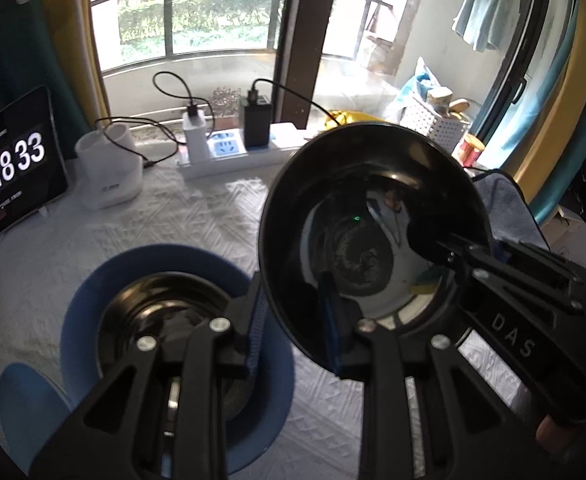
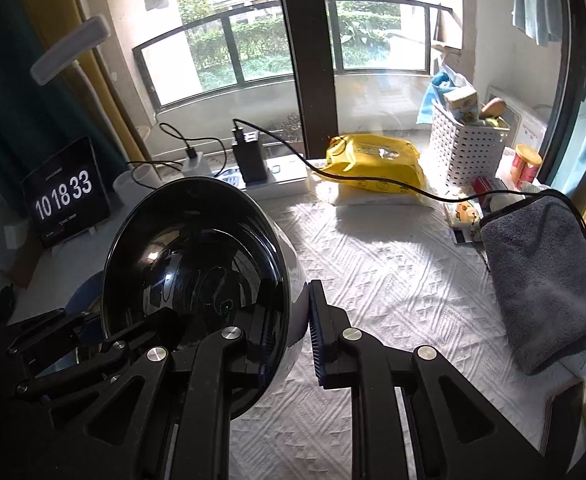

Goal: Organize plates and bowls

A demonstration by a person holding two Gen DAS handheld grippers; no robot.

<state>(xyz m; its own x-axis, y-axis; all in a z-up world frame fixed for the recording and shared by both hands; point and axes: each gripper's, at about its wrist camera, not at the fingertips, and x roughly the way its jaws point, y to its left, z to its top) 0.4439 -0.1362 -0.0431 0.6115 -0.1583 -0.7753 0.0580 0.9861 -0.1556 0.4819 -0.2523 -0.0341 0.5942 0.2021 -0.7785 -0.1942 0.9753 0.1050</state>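
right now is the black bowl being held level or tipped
Tipped. The black bowl stands steeply on edge off the table, its inside facing both cameras, with the left gripper and right gripper clamping opposite rim sections.

My left hand-held gripper (image 1: 293, 332) points steeply down, its jaws clamped on the near rim of the black bowl (image 1: 373, 216), one finger inside and one outside. My right hand-held gripper (image 2: 289, 340), angled down likewise, pinches the bowl's opposite rim, so both hold it tilted, lifted off the worktop.
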